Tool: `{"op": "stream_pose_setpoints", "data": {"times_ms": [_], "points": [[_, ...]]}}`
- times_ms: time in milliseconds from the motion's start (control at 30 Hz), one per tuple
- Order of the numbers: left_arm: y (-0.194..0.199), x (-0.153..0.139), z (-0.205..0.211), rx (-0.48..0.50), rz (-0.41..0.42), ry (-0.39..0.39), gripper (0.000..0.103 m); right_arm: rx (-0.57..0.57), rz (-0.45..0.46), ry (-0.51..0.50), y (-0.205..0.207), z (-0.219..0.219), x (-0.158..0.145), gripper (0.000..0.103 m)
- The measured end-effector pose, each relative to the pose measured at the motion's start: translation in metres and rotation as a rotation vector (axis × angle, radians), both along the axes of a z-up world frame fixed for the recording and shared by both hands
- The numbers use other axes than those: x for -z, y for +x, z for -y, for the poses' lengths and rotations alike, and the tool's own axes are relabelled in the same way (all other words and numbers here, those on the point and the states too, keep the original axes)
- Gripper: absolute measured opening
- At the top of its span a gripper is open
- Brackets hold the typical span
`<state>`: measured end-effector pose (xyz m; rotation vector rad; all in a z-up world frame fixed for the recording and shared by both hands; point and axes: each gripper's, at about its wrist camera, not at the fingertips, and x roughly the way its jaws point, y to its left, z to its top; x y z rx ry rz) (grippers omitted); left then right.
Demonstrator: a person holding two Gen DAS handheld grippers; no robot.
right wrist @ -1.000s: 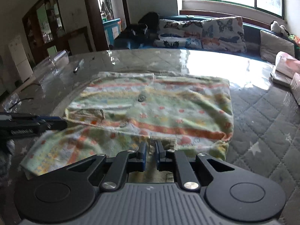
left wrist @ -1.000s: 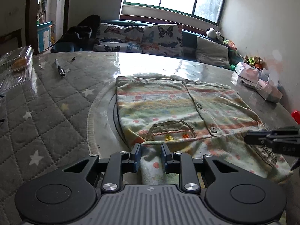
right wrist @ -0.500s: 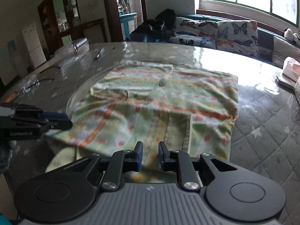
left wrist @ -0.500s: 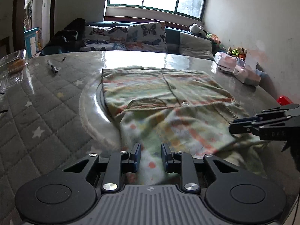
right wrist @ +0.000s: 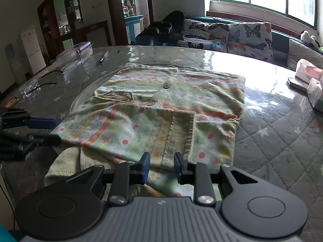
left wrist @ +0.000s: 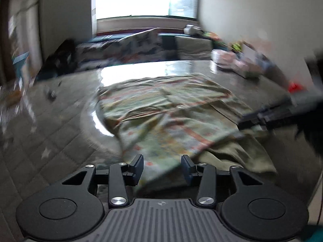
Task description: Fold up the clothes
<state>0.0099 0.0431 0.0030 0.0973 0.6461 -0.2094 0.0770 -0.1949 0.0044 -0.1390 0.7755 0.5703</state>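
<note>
Soft printed shirt (right wrist: 161, 109), striped and dotted, with buttons and a chest pocket, lying flat on the glossy quilted table (right wrist: 282, 141), near sleeve folded across the body, ribbed cuff up. Long axis running left to right, button placket pointing away. Left gripper (left wrist: 162, 166) and right gripper (right wrist: 161, 166) now spread wide, cloth released since half a second ago. Left view blurred.

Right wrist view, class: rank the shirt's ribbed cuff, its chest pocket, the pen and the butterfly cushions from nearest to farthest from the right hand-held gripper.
1. Ribbed cuff, just ahead of the right hand-held gripper.
2. Chest pocket, further up, to the left.
3. Pen, on the table beyond the shirt, left.
4. Butterfly cushions, on the sofa behind the table.
</note>
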Motion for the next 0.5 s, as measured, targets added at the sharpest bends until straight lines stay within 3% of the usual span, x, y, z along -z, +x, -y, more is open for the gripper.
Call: {"op": "stream_pose_setpoints", "data": {"times_ms": [167,267,500], "points": [[-0.014,0.010,0.027,0.132,0.041,0.113,0.046,-0.006,0.009,-0.019,-0.010,0.007,-0.003,0.027],[-0.019,0.016,0.042,0.182,0.074,0.168,0.046,-0.009,0.014,-0.030,-0.015,0.011,-0.005,0.034],[-0.017,0.018,0.061,0.253,0.156,0.210,0.046,-0.019,0.028,-0.062,-0.029,0.020,-0.009,0.034]]}}
